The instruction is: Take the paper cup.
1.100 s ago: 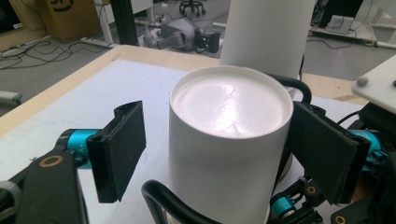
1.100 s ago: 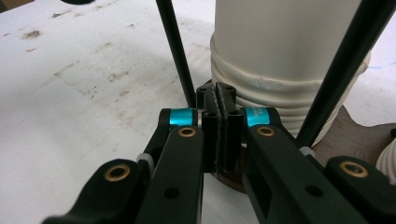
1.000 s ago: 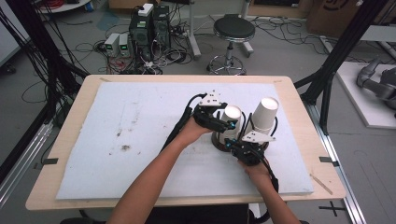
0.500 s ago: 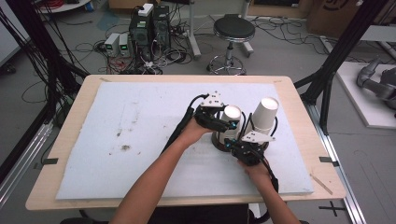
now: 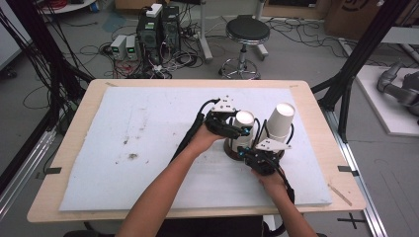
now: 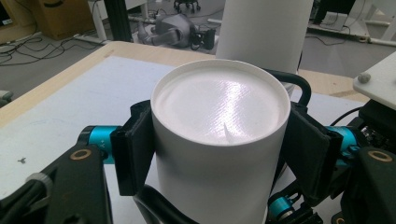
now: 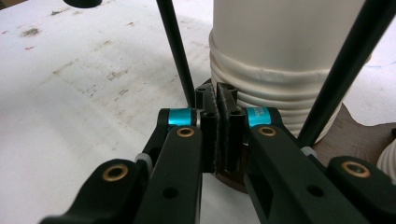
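Observation:
Two stacks of upturned white paper cups stand in a brown cardboard carrier [image 5: 229, 148] right of the table's middle. My left gripper [image 5: 241, 130] reaches in from the left, and its jaws have just been closing on the top cup [image 5: 244, 118] of the nearer stack. In the left gripper view the pads [image 6: 134, 156] press both sides of that cup [image 6: 219, 116], so this gripper [image 6: 222, 156] is shut on it. The taller stack [image 5: 279, 121] stands behind. My right gripper [image 7: 219, 100] is shut, pinching the carrier's [image 7: 359, 135] front edge below the ribbed cup rims [image 7: 280, 93].
A white mat [image 5: 138, 143] with some dirt specks covers the wooden table [image 5: 316, 98]. Black cables [image 7: 177, 51] from the grippers cross in front of the cups. A stool [image 5: 247, 34] and computer boxes [image 5: 158, 24] stand on the floor beyond the far edge.
Both hands stay where they were. The high view shows no shift of the cups or the carrier.

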Tool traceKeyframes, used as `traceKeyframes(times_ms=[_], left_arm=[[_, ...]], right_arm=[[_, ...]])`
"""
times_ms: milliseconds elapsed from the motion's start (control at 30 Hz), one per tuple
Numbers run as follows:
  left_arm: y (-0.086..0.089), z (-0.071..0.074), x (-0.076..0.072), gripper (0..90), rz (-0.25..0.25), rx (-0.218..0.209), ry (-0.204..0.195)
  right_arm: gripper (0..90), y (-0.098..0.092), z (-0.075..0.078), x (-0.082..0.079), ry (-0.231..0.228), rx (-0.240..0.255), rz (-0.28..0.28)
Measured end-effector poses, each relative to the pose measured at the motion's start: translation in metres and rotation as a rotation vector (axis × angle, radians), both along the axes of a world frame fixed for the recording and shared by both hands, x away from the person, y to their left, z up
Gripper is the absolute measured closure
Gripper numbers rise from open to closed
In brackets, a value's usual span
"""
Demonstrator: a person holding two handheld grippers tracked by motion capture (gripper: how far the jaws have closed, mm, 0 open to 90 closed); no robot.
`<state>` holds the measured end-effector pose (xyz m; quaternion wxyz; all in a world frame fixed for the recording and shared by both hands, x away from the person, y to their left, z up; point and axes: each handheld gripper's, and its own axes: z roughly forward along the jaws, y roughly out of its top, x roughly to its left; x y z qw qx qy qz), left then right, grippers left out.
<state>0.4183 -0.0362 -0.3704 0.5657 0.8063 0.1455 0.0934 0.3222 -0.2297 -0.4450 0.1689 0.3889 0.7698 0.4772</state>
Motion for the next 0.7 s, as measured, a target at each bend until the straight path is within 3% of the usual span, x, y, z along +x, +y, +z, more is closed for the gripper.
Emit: traceKeyframes(times_ms=[300,433,700], left_arm=[[-0.0033,0.0006,-0.0019,31.1,0.020,0.010,-0.018],[-0.0052,0.0041,-0.0038,29.7,0.025,-0.020,-0.038],[-0.0059,0.0044,-0.0039,33.8,0.014,-0.014,-0.030]], right_arm=[[88.8,-0.0008,0.0012,-0.0009,-0.011,0.017,-0.007],[88.4,-0.0011,0.0026,-0.0016,-0.013,0.024,-0.016],[88.7,-0.0002,0.0022,-0.0013,-0.009,0.023,-0.015]])
